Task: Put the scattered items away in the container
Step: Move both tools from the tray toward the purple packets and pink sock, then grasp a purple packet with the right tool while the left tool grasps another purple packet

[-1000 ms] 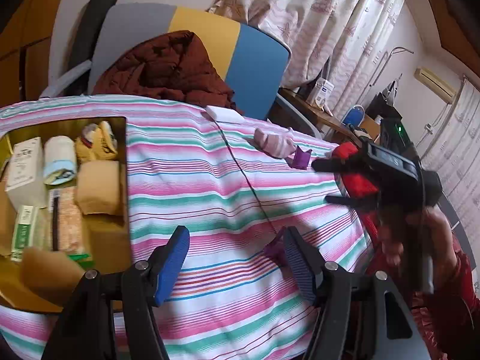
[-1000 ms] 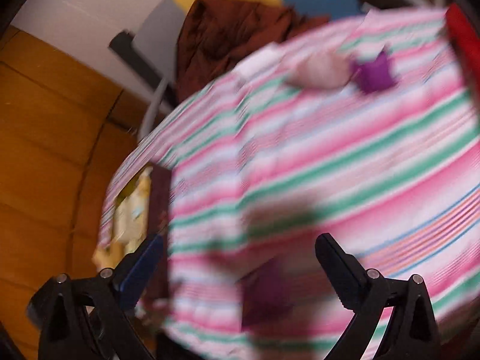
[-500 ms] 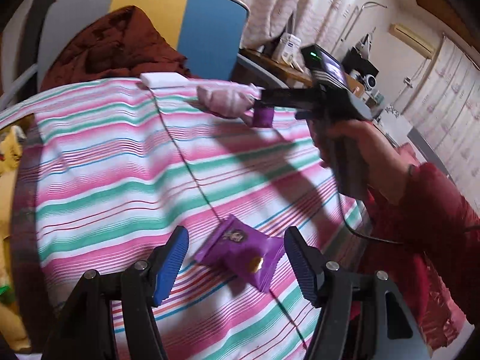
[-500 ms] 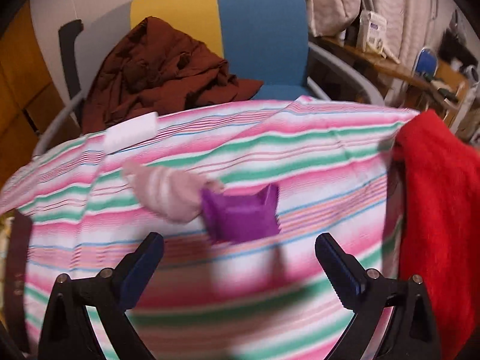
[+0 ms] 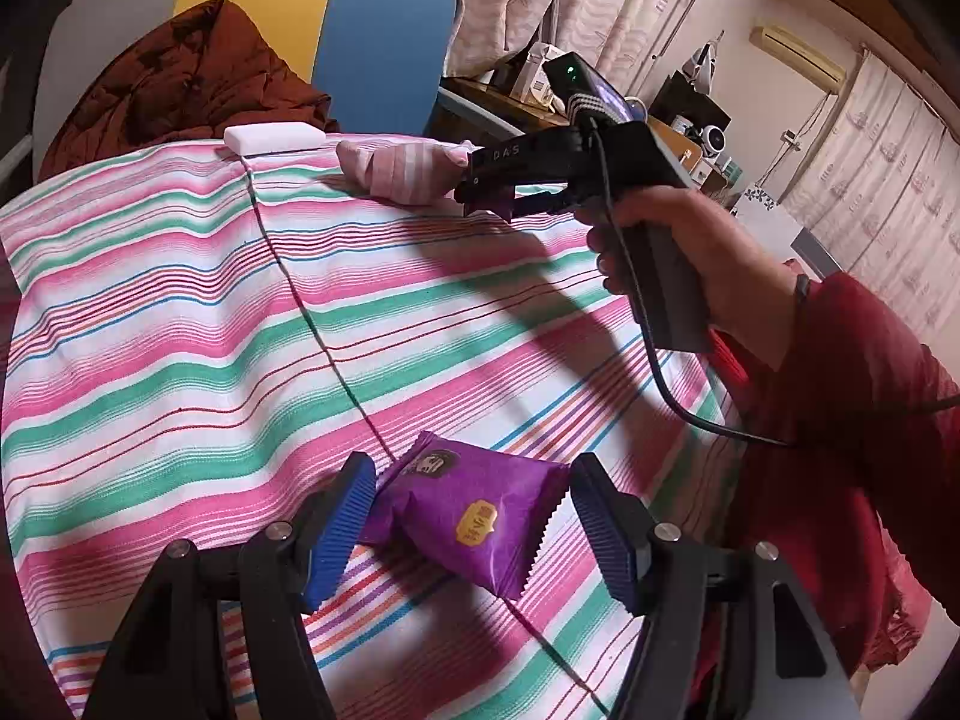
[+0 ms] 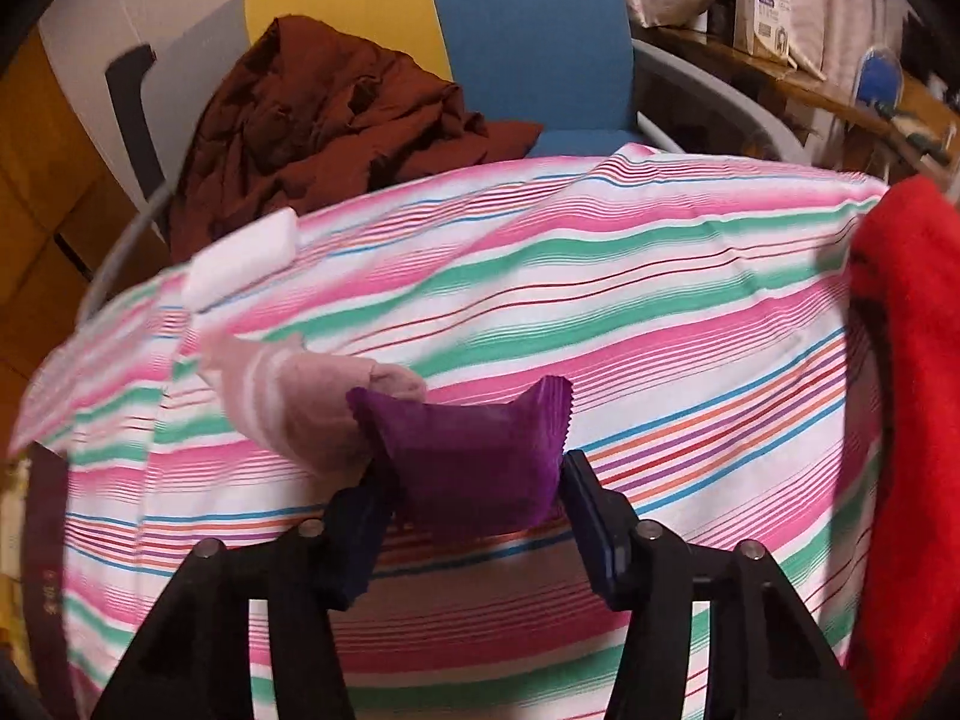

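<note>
1. The left hand-held gripper (image 5: 474, 516) sits low over the near right part of the counter (image 5: 180, 324), its blue-padded fingers (image 5: 339, 525) spread wide. They straddle a purple snack packet (image 5: 474, 516) that lies flat on the striped tablecloth. The left pad is right at the packet's crimped end; whether it touches I cannot tell. The right pad stands clear of it.

2. That packet bears a small yellow label and a dark round picture, and it lies close to the counter's near right edge.

3. The right hand-held gripper (image 6: 474, 480) is narrowed around a second purple snack packet (image 6: 474, 456). Both pads sit against its sides, and its crimped corners stick up above the fingers. Seen from the left wrist camera, this hand-held gripper (image 5: 480, 192) reaches toward the far edge of the counter in the person's right hand (image 5: 690, 252), with a black cable hanging from the handle.

4. A pink striped sock (image 6: 288, 402) lies bunched just to the left of the held packet, touching it or very nearly so.

5. A white rectangular block (image 5: 273, 137) rests at the far edge of the counter, left of the sock.

6. Behind the counter stands a chair (image 6: 528, 30) with a yellow and blue back, a brown garment (image 6: 336, 120) heaped on it.

7. A red cloth (image 6: 912, 420) lies at the counter's right edge.

8. The container does not appear clearly in either view.
</note>
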### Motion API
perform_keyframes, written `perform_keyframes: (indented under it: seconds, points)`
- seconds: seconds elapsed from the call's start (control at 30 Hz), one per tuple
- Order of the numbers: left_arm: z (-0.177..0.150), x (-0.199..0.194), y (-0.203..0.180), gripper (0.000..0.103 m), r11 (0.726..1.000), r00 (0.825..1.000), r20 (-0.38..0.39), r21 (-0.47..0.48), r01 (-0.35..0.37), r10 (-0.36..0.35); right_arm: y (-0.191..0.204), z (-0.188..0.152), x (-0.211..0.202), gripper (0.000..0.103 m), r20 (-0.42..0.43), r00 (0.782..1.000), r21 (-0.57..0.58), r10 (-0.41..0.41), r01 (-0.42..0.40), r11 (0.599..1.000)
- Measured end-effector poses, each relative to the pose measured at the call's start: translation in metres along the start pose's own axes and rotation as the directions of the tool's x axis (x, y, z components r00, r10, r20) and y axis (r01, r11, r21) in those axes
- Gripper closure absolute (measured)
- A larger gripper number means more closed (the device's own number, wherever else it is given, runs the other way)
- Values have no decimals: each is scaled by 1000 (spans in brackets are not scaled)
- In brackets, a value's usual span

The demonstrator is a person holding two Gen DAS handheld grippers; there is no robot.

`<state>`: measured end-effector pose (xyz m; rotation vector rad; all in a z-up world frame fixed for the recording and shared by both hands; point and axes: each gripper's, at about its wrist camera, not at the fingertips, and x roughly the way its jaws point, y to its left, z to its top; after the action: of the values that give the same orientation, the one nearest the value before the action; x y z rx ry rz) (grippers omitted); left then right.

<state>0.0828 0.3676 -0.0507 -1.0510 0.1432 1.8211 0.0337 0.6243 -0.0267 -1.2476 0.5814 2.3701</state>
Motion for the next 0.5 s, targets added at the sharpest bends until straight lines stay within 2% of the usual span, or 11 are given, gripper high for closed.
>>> perform_keyframes:
  seconds: [0.17,0.37,0.43,0.47,0.5]
  points:
    - [-4,-5,-2,35,1000,1000,14,5,6,-6,4,-4,-6,48,-17,1000,19,20,-20,1000]
    - [-5,3,-7,35,999,1000,-3,43,-16,16,-1,-9,-13,48,-20,995,106,98,-95,990]
    - [-5,7,-6,38,999,1000,-9,46,-18,18,0,-10,-17,48,-7,995,105,95,-93,990]
    - [-5,8,-6,44,998,1000,0,50,-28,28,1,-10,-18,48,-1,996,104,91,-90,991]
    - [-5,8,-5,57,997,999,7,56,-46,46,1,-10,-19,48,0,996,104,91,-90,990]
